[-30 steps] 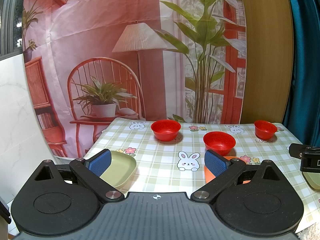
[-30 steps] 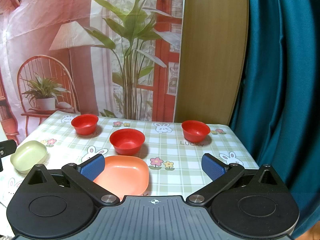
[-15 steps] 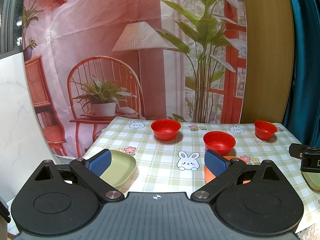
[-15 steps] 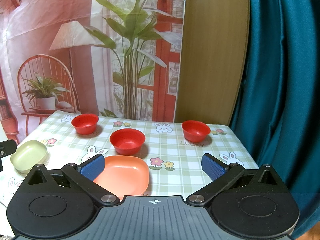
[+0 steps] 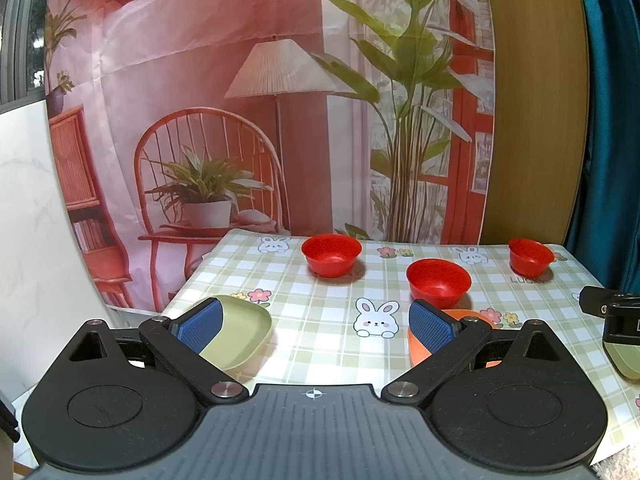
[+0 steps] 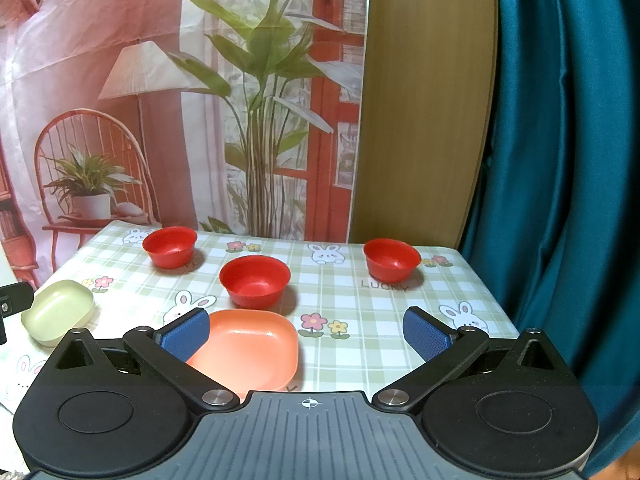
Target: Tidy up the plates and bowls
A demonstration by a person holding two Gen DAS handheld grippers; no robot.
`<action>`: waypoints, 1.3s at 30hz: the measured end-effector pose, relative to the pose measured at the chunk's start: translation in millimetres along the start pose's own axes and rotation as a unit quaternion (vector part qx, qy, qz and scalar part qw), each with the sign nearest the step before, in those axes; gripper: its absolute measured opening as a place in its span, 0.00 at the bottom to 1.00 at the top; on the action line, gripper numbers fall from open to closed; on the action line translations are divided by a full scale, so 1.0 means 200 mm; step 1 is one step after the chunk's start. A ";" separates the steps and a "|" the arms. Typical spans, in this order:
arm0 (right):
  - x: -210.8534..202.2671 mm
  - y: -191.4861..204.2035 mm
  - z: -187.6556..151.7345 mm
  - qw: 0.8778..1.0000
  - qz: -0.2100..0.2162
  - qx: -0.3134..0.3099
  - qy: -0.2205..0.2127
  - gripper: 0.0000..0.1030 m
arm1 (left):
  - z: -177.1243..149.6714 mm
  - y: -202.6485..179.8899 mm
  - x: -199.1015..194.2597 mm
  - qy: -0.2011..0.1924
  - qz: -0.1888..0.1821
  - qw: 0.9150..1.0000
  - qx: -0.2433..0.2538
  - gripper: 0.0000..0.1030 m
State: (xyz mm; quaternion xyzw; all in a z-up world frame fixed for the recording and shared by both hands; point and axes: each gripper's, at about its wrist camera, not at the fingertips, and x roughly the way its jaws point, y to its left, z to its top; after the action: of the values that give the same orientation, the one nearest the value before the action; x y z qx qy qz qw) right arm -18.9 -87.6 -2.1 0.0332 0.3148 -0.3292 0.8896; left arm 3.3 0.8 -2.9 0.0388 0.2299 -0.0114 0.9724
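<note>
Nothing has moved since earlier: both grippers hover wide apart, empty, over the checked tablecloth (image 6: 344,292).
Right gripper (image 6: 306,330) view shows the whole orange plate (image 6: 252,346) at 6 o'clock below three red bowls (image 6: 255,281); left gripper (image 5: 316,320) view half hides it, showing the green plate (image 5: 240,334) at 8 o'clock.

Three red bowls (image 6: 255,281), glossy smooth plastic. Orange plate (image 6: 248,346) and green plate (image 6: 58,311), smooth plastic with a satin sheen. Tablecloth (image 6: 340,296) looks like printed vinyl, slight gloss. Right gripper (image 6: 306,330): matt black plastic arms, ribbed grey body, blue textured rubbery pads (image 6: 426,334), shiny metal pivots. Backdrop (image 5: 192,80) creased printed cloth. Wood-grain panel (image 6: 424,100); teal curtain (image 6: 560,140) satiny fabric.
</note>
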 end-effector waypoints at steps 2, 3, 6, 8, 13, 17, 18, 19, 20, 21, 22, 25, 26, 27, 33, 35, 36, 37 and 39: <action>0.00 0.00 0.00 1.000 0.000 0.000 0.000 1.00 | 0.00 0.00 0.00 0.001 0.000 1.000 0.000 0.98; 0.00 0.00 0.00 1.000 0.000 0.000 0.000 1.00 | 0.00 0.00 0.00 0.001 0.000 1.000 0.000 0.98; 0.00 0.00 0.00 1.000 0.000 0.000 0.000 1.00 | 0.00 0.01 0.00 0.002 -0.001 1.000 -0.003 0.98; 0.00 0.00 0.00 1.000 0.000 0.001 0.001 1.00 | -0.01 0.01 0.00 0.004 -0.001 1.000 -0.006 0.98; 0.00 0.00 -0.01 1.000 0.000 0.001 0.001 1.00 | -0.01 0.01 0.01 0.007 -0.003 1.000 -0.006 0.98; 0.00 0.00 0.00 1.000 0.000 0.001 0.001 1.00 | 0.00 0.01 0.02 0.013 -0.005 1.000 -0.007 0.98; 0.00 0.00 0.00 1.000 0.000 0.001 0.001 1.00 | 0.00 0.01 0.02 0.014 -0.005 1.000 -0.007 0.98; 0.00 0.00 0.00 1.000 0.000 0.001 0.001 1.00 | 0.00 0.01 0.02 0.014 -0.005 1.000 -0.008 0.98; 0.00 0.00 0.00 1.000 0.000 0.001 0.001 1.00 | 0.00 0.01 0.02 0.015 -0.006 1.000 -0.008 0.98; 0.00 0.00 0.00 1.000 0.000 0.001 0.001 1.00 | 0.00 0.01 0.02 0.015 -0.006 1.000 -0.009 0.98; 0.00 0.00 0.00 1.000 0.000 0.001 0.001 1.00 | 0.00 0.01 0.03 0.016 -0.006 1.000 -0.009 0.98; 0.00 0.01 0.00 1.000 0.001 0.002 0.002 1.00 | 0.00 0.01 0.03 0.018 -0.006 1.000 -0.009 0.98; -0.01 0.00 0.02 1.000 0.001 0.002 0.002 1.00 | 0.00 0.01 0.03 0.019 -0.006 1.000 -0.010 0.98; 0.01 0.01 -0.01 1.000 0.001 0.002 0.003 1.00 | 0.00 0.01 0.03 0.019 -0.006 1.000 -0.010 0.98; 0.02 0.01 -0.01 1.000 0.001 0.002 0.003 1.00 | 0.00 0.02 0.03 0.021 -0.005 1.000 -0.012 0.98; 0.01 0.02 -0.01 1.000 0.001 0.003 0.005 1.00 | 0.00 0.02 0.04 0.023 -0.005 1.000 -0.013 0.98; 0.01 0.02 -0.02 1.000 0.002 0.003 0.005 1.00 | 0.00 0.02 0.04 0.025 -0.004 1.000 -0.014 0.98; 0.00 0.02 -0.03 1.000 0.002 0.002 0.004 1.00 | 0.00 0.02 0.04 0.026 -0.004 1.000 -0.015 0.98; -0.02 0.01 -0.02 1.000 0.005 0.006 0.000 1.00 | 0.00 0.03 0.04 0.028 -0.003 0.999 -0.016 0.98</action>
State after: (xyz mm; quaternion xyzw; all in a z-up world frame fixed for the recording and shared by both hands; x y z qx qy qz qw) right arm -21.7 -82.7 -2.7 0.0406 0.3125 -0.3263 0.8912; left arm 11.0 5.8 -6.3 0.0233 0.2573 -0.0096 0.9660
